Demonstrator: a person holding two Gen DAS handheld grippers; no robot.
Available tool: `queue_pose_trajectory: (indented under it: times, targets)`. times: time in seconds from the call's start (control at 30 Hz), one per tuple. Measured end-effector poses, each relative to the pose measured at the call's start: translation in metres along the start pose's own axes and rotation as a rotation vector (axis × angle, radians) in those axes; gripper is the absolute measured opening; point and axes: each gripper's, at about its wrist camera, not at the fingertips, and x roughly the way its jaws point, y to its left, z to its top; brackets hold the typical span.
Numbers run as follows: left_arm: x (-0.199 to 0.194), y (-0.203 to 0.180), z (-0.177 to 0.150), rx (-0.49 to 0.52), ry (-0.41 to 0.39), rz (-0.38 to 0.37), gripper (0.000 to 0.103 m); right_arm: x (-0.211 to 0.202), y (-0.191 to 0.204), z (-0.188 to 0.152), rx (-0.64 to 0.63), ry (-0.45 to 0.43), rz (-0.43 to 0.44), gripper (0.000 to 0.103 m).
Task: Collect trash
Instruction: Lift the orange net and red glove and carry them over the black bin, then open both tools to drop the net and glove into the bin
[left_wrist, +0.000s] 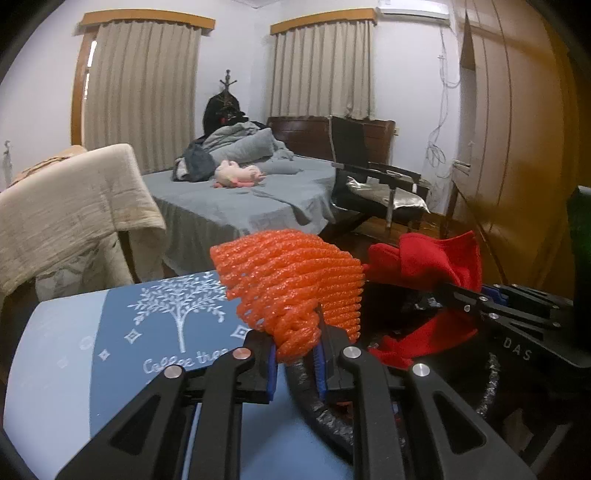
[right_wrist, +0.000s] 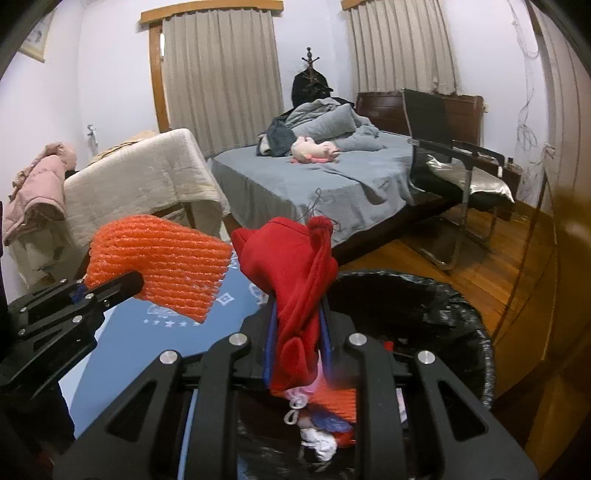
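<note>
My left gripper (left_wrist: 295, 360) is shut on an orange foam net (left_wrist: 291, 284) and holds it up over the edge of a blue table (left_wrist: 55, 369). It also shows in the right wrist view (right_wrist: 159, 269). My right gripper (right_wrist: 295, 347) is shut on a red cloth (right_wrist: 299, 280) and holds it above a trash bin lined with a black bag (right_wrist: 461, 306). The red cloth also shows in the left wrist view (left_wrist: 424, 258). Inside the bin lie orange, white and pink scraps (right_wrist: 325, 413).
A blue tabletop with a white tree print (left_wrist: 177, 310) lies under the left gripper. A chair draped with a beige cloth (right_wrist: 147, 184) stands left. A grey bed (right_wrist: 332, 181) and a black chair (right_wrist: 443, 147) stand behind. A wooden wardrobe (left_wrist: 517, 129) is at right.
</note>
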Motion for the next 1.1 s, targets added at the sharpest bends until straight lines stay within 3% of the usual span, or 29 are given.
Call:
queue_pose_trajectory:
  times: [0.93, 1.03, 1.1]
  targets:
    - [0.100, -0.065, -0.004, 0.076, 0.123, -0.184, 0.017, 0.034, -0.099, -0.036, 0.088, 0.096, -0.174, 0.020]
    - [0.106, -0.065, -0.007, 0.069, 0.142, -0.216, 0.032, 0.038, -0.105, -0.039, 0.090, 0.108, -0.197, 0.033]
    - [0.107, -0.063, -0.009, 0.061, 0.154, -0.228, 0.051, 0.039, -0.108, -0.042, 0.090, 0.113, -0.211, 0.046]
